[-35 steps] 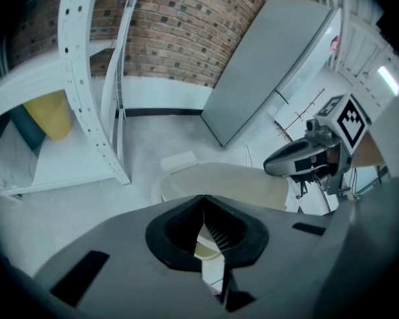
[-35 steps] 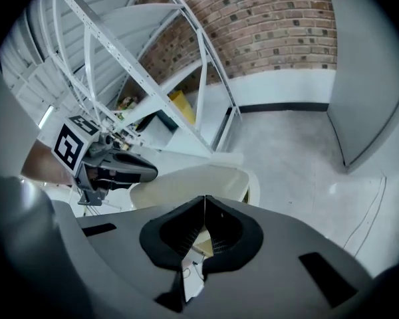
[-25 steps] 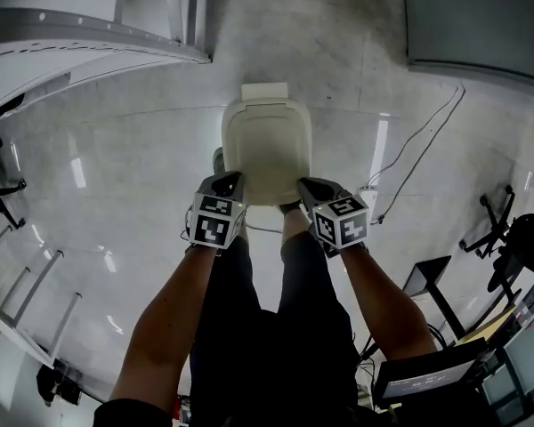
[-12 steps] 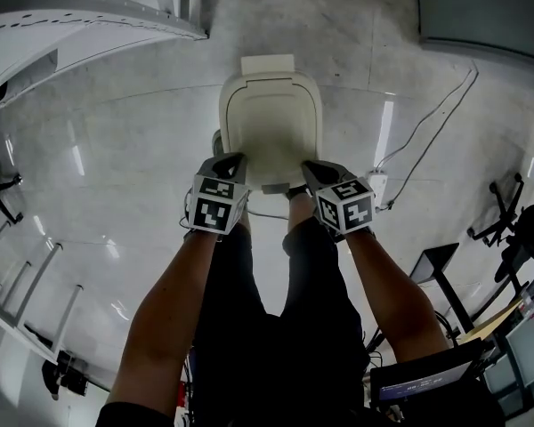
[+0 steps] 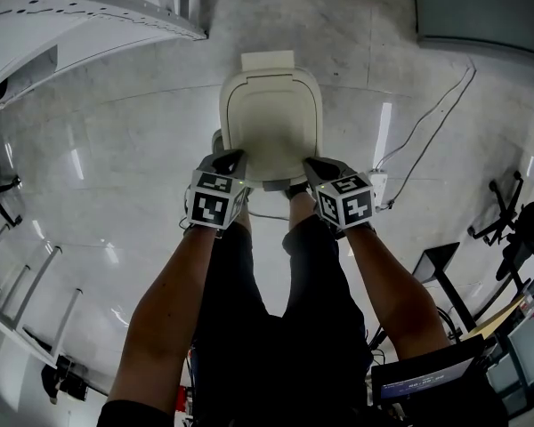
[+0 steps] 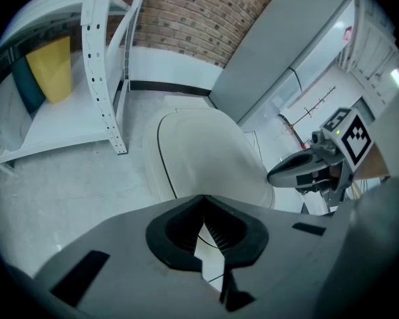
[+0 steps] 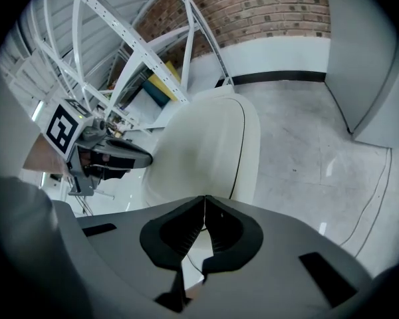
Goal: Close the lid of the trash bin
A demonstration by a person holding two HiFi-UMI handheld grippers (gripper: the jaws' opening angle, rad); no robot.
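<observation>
Lid (image 5: 270,127), near edge partly hidden

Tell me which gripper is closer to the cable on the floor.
Right. The right gripper sits by the near right corner of the lid, beside the near end of the cable; the left gripper is at the lid's other near corner, farther off.
</observation>
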